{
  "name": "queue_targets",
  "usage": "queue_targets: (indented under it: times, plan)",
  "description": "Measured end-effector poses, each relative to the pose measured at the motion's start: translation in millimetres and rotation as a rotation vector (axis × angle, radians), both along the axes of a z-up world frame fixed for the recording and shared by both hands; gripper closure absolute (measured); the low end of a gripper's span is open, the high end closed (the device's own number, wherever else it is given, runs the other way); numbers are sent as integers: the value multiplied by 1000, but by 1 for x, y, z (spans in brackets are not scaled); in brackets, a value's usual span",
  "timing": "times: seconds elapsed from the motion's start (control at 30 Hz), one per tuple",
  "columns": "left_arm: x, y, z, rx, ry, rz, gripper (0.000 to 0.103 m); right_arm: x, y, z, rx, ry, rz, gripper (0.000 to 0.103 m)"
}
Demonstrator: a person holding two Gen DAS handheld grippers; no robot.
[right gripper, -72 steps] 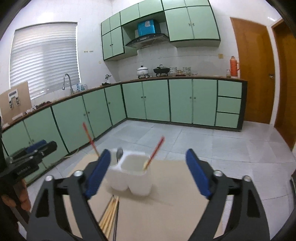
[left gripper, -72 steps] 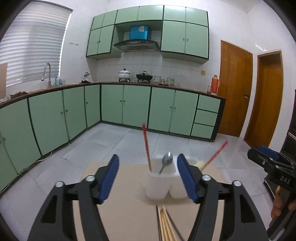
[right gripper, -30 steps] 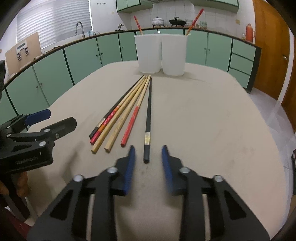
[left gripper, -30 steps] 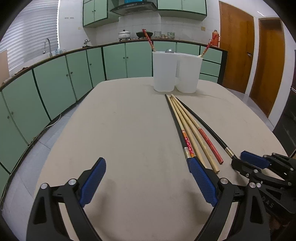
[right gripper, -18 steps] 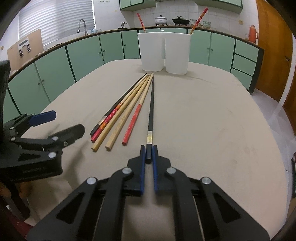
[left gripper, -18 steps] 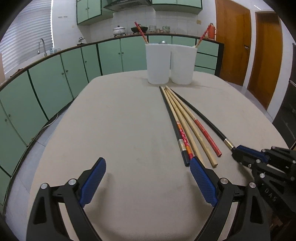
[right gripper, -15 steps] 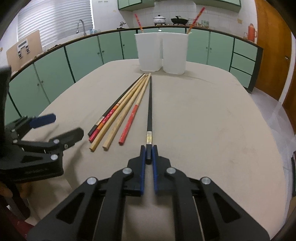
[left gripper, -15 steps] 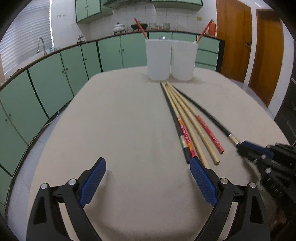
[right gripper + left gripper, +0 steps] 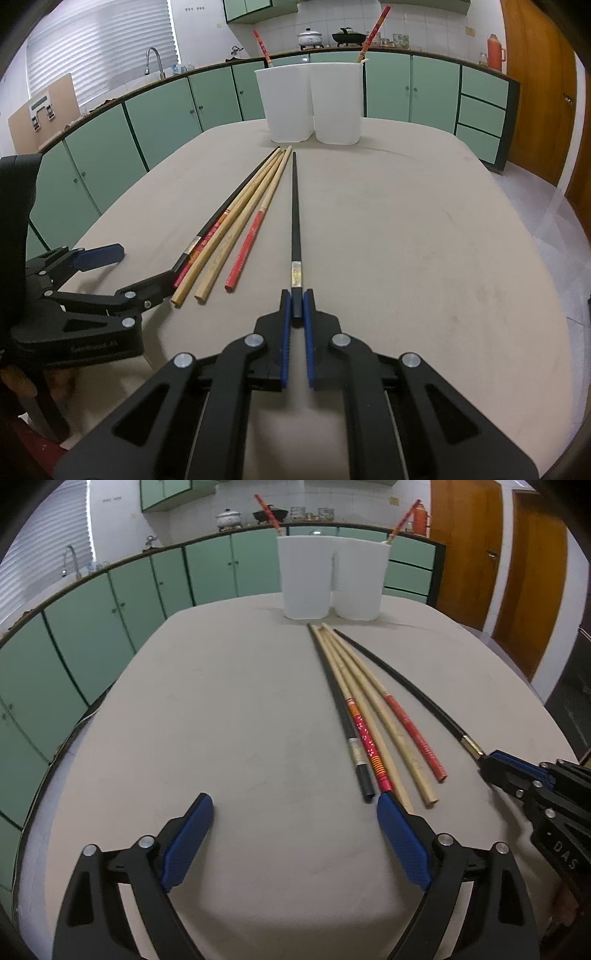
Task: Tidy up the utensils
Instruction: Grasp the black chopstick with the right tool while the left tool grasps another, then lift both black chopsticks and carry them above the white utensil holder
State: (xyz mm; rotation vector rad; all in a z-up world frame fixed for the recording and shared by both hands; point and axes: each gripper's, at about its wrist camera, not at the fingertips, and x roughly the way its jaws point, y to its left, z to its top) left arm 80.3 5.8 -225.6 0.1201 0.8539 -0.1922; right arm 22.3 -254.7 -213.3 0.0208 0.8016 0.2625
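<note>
A kitchen bench (image 9: 424, 229) covered in beige cloth carries a row of chopsticks, their tips pointing toward a white two-compartment holder (image 9: 310, 107) at its far end. The right hand-held gripper (image 9: 296, 306) is clamped on the near end of a black chopstick (image 9: 294, 206), its blue pads pressed narrow against both sides just behind the chopstick's metal band. That chopstick lies straight along the bench, apart from the others, its tip just short of the holder.

To its left lie four more, close together and fanned slightly at the near ends: a red-handled chopstick (image 9: 245, 254), a plain wooden chopstick (image 9: 236, 243), a second red-handled chopstick with an orange band and white dots (image 9: 364, 734), and another black chopstick (image 9: 338, 709) on the outside.

The left hand-held gripper (image 9: 295, 840) stands wide with nothing between its blue pads, low over bare cloth, its right-hand finger (image 9: 402, 845) just at the near ends of the bundle; whether it touches them cannot be told.

In the holder, one red chopstick (image 9: 261, 46) leans out of the left compartment and another (image 9: 373, 31) out of the right one. Behind the bench run green cabinets (image 9: 166, 110), with a tap (image 9: 151, 61) at the left and a wooden door (image 9: 532, 572) to the right.
</note>
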Motion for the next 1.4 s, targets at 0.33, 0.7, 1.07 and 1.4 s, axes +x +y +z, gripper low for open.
queue_targets:
  times: [0.33,0.7,1.07,1.4]
  plan:
    - [4,-7,1,-20,-13,4,30,1,-2,0,13,2,-10,97]
    - [6,-12,4,-76,-32,-16,96,-2,-6,11,29,-32,-20,97]
    - [-6,-1,42,-90,-125,-10,96,-5,-9,33,33,-79,-24,97]
    - [-5,8,118,-145,-300,-10,97,-1,-19,90,58,-175,-23,97]
